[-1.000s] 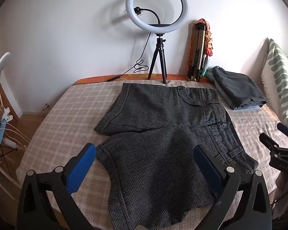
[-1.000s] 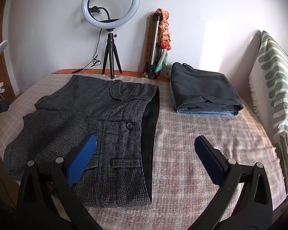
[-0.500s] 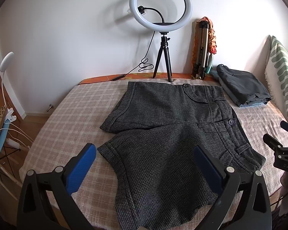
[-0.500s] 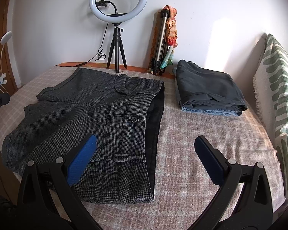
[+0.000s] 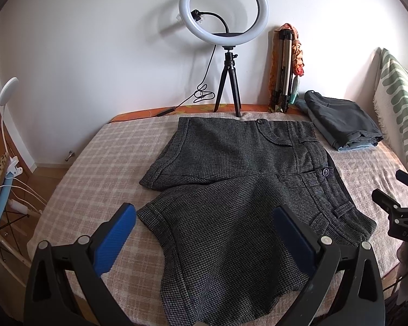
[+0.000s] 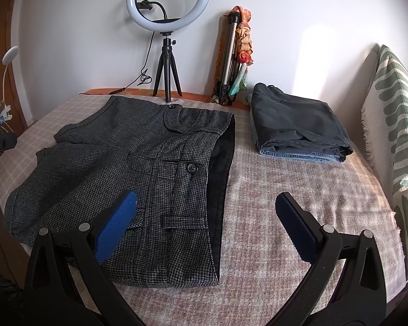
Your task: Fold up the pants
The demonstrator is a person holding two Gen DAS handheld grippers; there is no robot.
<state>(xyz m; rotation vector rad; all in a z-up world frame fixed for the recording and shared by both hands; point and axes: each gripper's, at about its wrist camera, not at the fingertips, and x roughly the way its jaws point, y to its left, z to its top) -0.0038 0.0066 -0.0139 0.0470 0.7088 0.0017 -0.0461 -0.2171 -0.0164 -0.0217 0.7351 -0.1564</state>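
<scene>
So the grey houndstooth shorts (image 5: 231,190) are lying spread out flat on the bed, on top of a beige plaid blanket (image 5: 95,168), waistband end toward the right and the two legs pointing left. The far leg lies flat, and the near leg overlaps its lower edge a bit and runs right up to the near edge of the bed. From the right wrist view you can see the dark lining along the waistband plus a couple of buttoned pocket flaps. The left gripper (image 5: 204,233) hangs over the near leg with its blue pads wide apart, nothing between them, and it doesn't look like it's touching the fabric. The right gripper (image 6: 206,217) is also spread wide and gripping nothing: its left pad is over the waistband corner of the shorts, its right pad over bare blanket. Farther right there's a folded stack of dark pants (image 6: 296,125) with a strip of denim at the bottom, well apart from the shorts. A ring light (image 5: 223,8) on a small black tripod stands at the far edge, a folded tripod (image 6: 228,62) with a colourful scarf on it leans against the wall just beside it, and a green-and-white patterned cushion (image 6: 394,125) is on the far right.
</scene>
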